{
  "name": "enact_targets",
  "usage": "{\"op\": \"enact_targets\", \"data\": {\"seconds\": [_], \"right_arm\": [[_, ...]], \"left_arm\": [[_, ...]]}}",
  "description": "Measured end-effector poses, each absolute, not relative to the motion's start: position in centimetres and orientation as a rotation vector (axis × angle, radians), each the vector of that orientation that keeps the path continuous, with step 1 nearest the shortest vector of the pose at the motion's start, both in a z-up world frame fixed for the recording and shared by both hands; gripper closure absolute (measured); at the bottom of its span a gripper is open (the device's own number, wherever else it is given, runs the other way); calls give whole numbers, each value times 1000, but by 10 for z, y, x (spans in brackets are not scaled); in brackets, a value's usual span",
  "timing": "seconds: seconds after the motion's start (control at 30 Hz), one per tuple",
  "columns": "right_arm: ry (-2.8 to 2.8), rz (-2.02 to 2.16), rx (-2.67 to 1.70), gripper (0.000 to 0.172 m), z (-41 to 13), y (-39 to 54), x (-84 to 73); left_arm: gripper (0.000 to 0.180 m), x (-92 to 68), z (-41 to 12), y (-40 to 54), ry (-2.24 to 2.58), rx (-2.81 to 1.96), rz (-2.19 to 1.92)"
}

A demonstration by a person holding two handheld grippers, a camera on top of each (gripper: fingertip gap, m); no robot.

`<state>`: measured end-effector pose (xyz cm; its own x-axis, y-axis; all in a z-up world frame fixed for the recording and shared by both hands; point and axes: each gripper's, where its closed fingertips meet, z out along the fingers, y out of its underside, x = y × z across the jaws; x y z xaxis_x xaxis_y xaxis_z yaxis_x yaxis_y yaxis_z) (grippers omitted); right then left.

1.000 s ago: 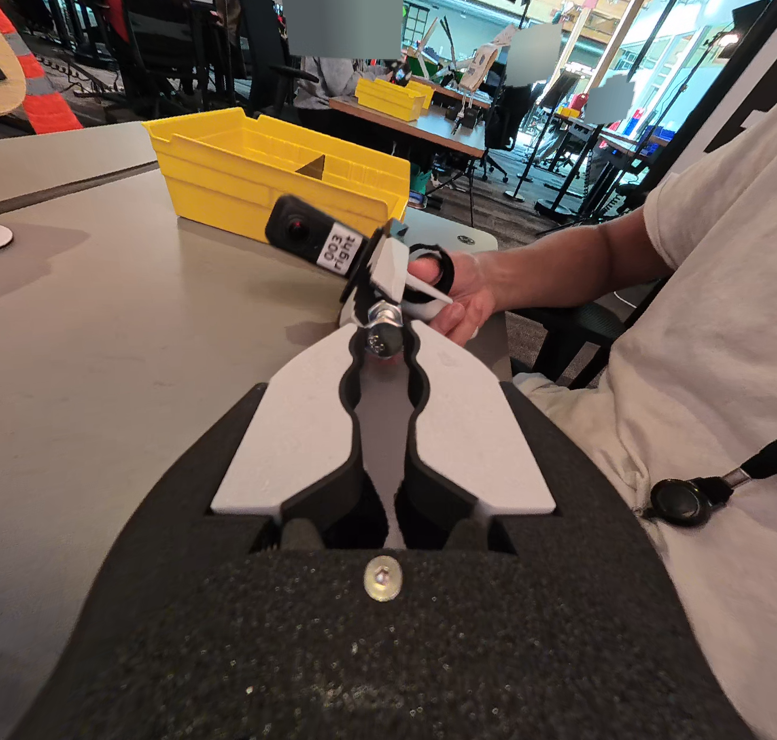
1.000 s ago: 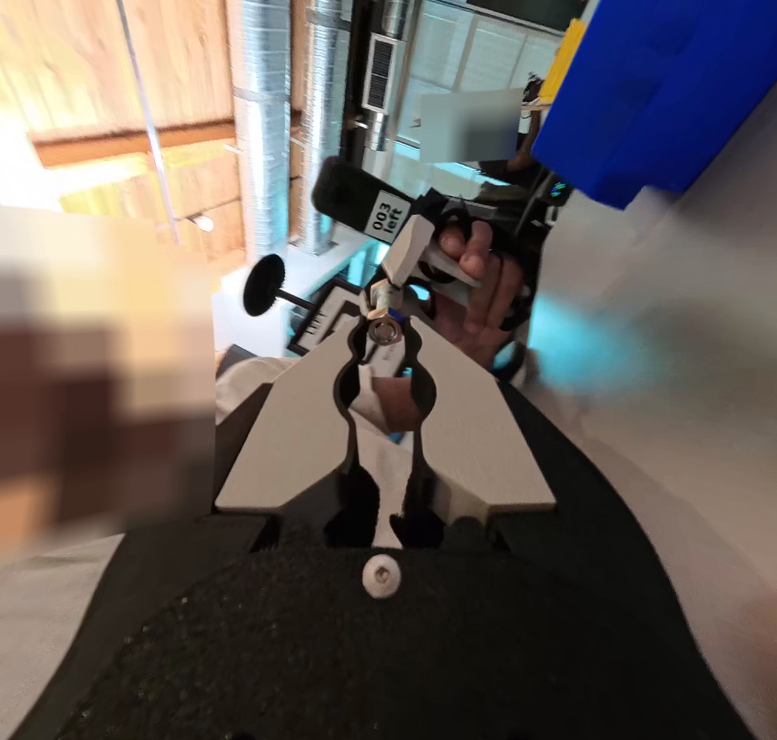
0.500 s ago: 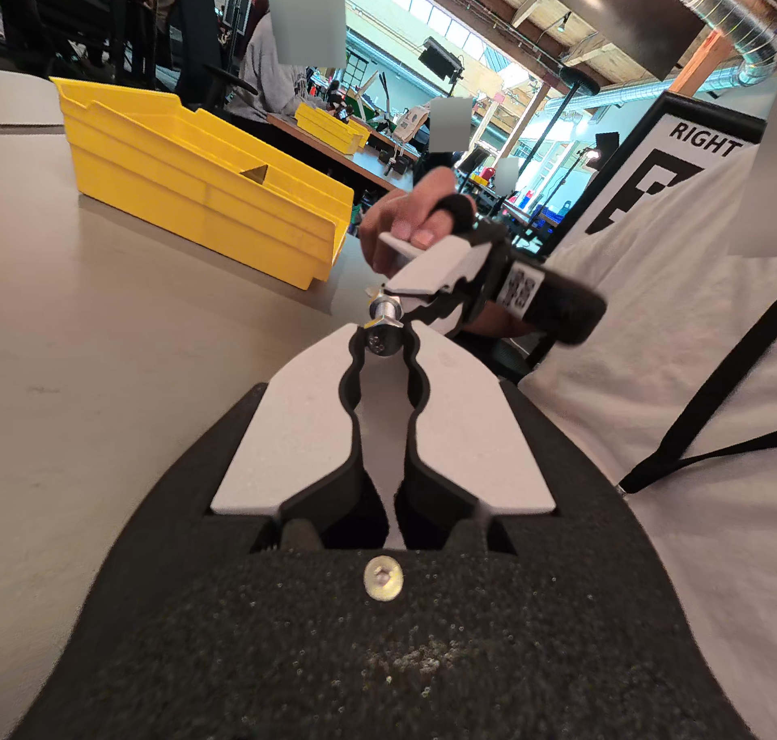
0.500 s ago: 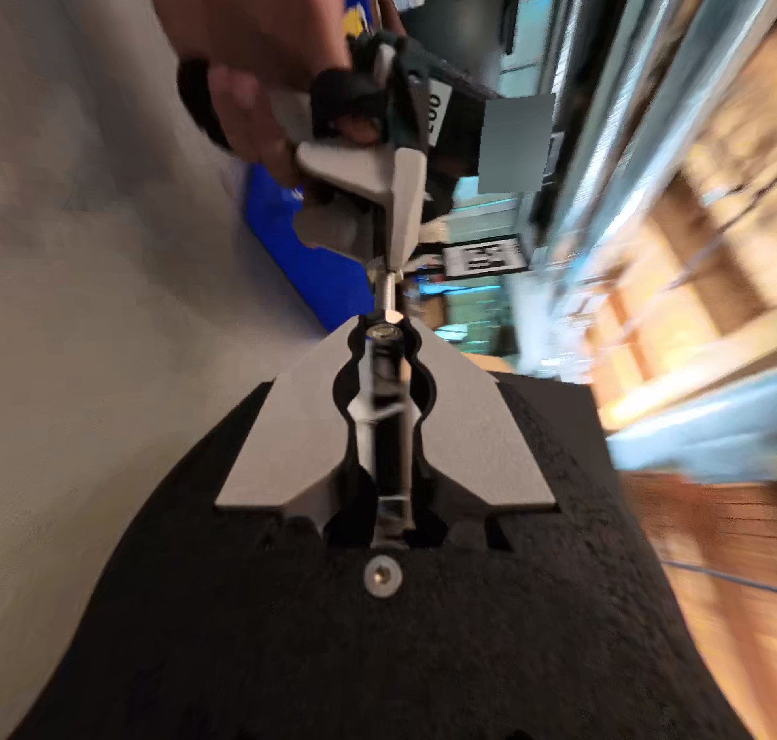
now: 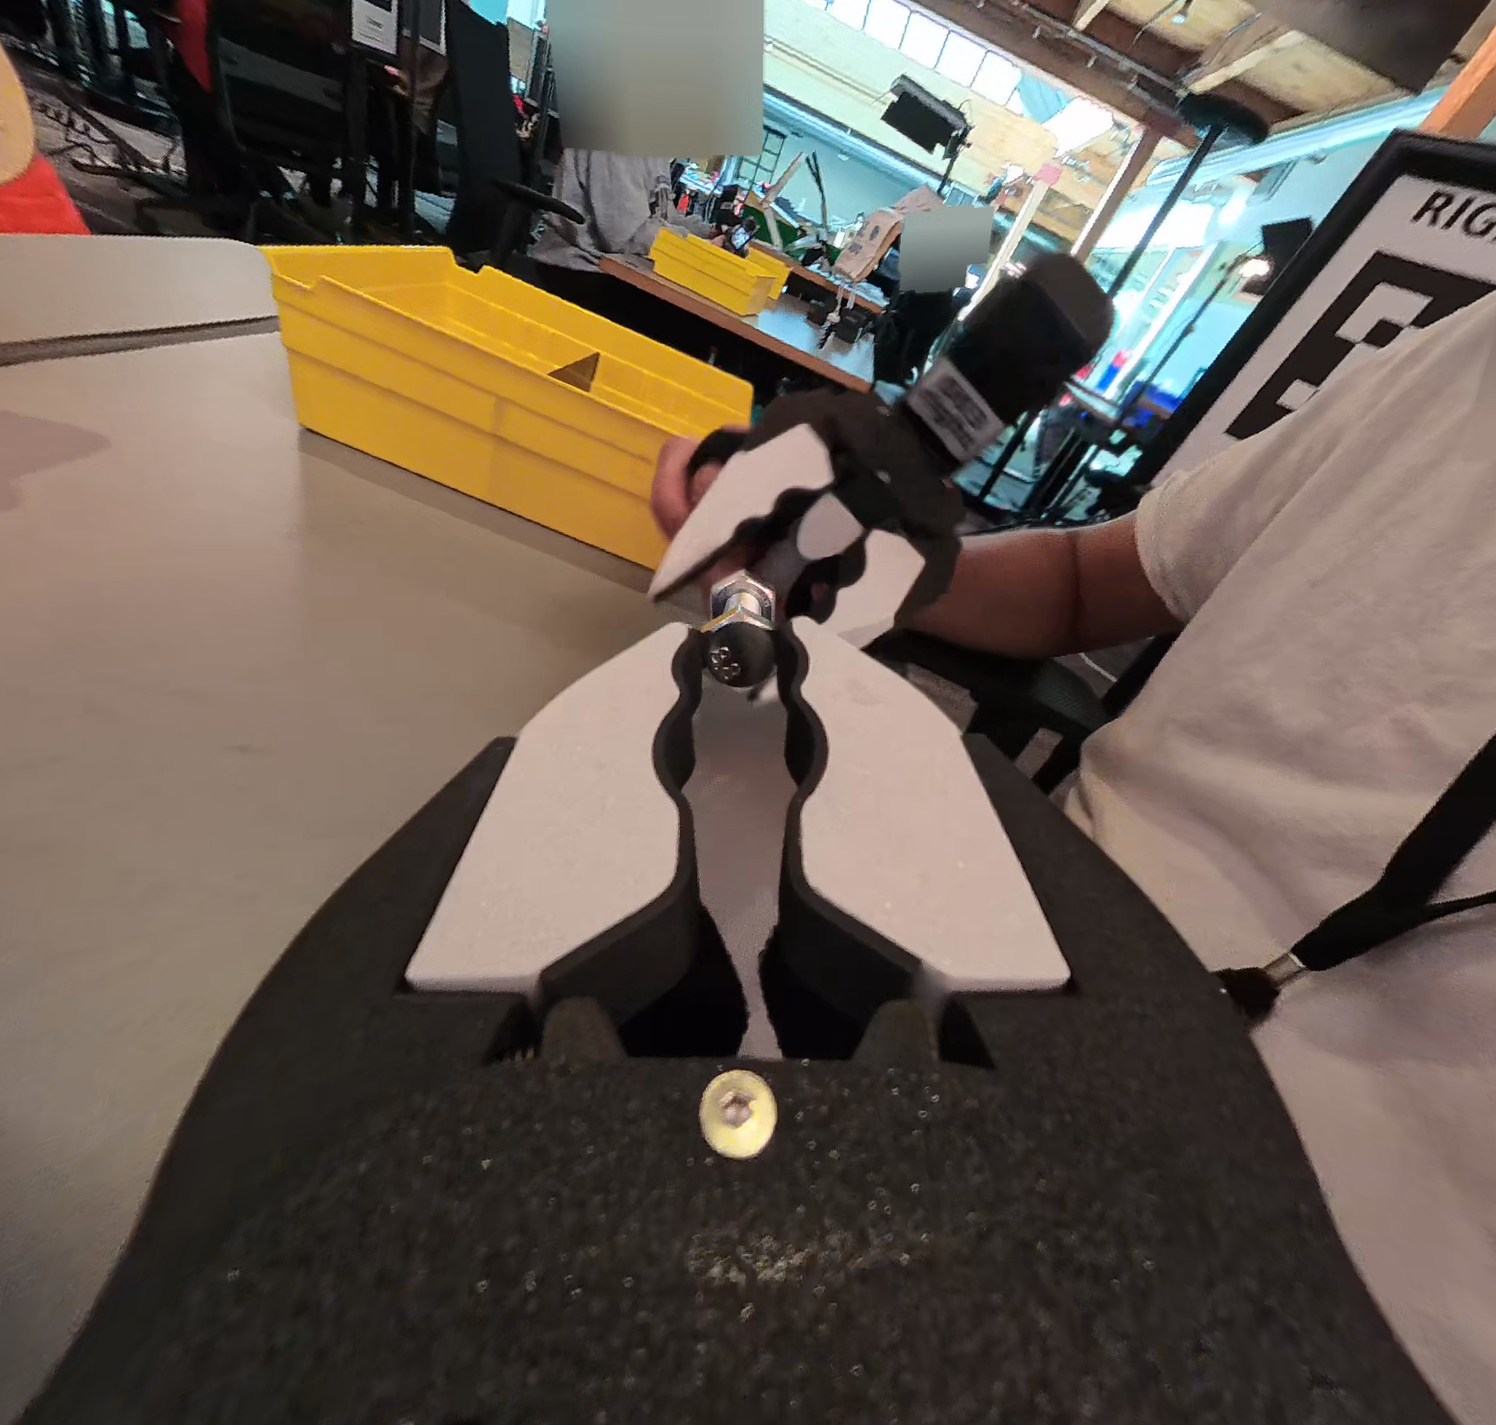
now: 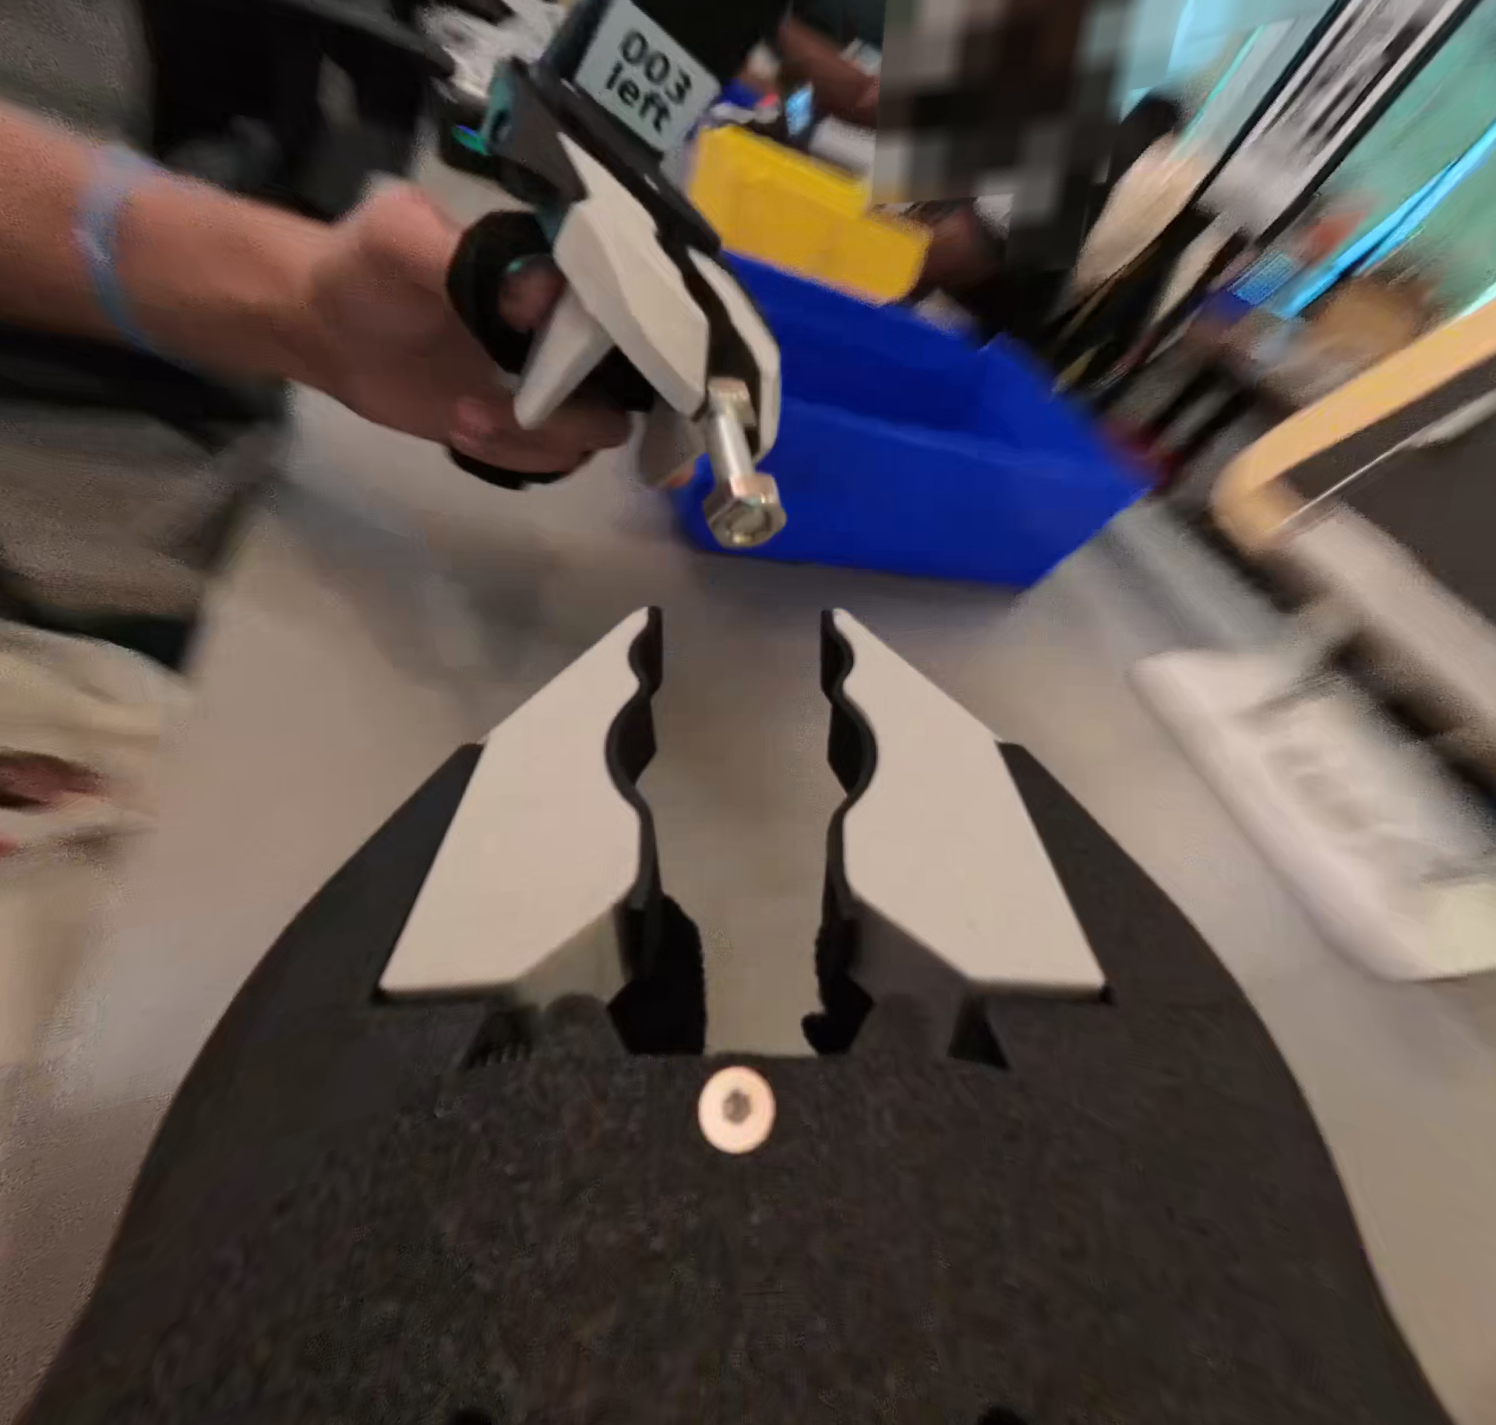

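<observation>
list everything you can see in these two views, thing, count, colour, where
bolt: one, silver metal, head clamped at the left gripper's tips
nut: one, silver, on the bolt's free end
yellow bin: one near, on the table's far side; more on a far desk
blue bin: one, on the table behind the bolt
table: one, grey
left gripper: white fingers shut on the bolt
right gripper: white fingers apart, nothing between them
person's hands: two, one on each gripper's handle
</observation>
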<state>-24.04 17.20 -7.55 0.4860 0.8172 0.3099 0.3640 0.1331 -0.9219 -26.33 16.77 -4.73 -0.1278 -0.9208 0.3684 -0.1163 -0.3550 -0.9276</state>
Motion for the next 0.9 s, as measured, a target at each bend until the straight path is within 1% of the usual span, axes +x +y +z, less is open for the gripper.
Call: {"op": "enact_targets", "data": {"seconds": [0.03,0.07,0.1,0.17,0.23,0.3,0.33,0.4,0.57,0.6,0.7,0.8,0.9], "right_arm": [[-1044,647,-1591,126,-86,172,-244],[-1027,875,-1668,116,-93,164,-251],[-1009,1116,-1699,116,-94,152,-257],[-873,1444,-1778,118,-95,147,-263],[-707,1741,-1761,128,-82,145,-264],[-494,2002,-1694,133,-66,153,-258],[-371,2117,-1660,137,-60,159,-253],[-213,2264,-1620,138,-60,165,-247],[-169,2303,-1608,141,-61,167,-249],[-174,2304,-1610,146,-61,166,-250],[-208,2221,-1641,153,-64,168,-249],[-384,1955,-1653,155,-62,169,-248],[-742,1452,-1577,155,-55,160,-249]], "left_arm": [[163,-264,-48,168,1197,-1478,-1531],[163,-264,-47,169,1199,-1476,-1512],[163,-264,-46,169,1197,-1469,-1503],[164,-266,-41,169,1183,-1446,-1500],[163,-267,-39,170,1186,-1439,-1471],[163,-268,-40,171,1203,-1440,-1434],[163,-268,-41,170,1212,-1441,-1422],[163,-266,-43,169,1226,-1444,-1398],[163,-261,-54,167,1274,-1468,-1346],[163,-260,-56,167,1281,-1472,-1338],[163,-258,-59,167,1289,-1482,-1323],[163,-258,-61,167,1284,-1490,-1342],[163,-260,-54,161,1247,-1486,-1538]]}}
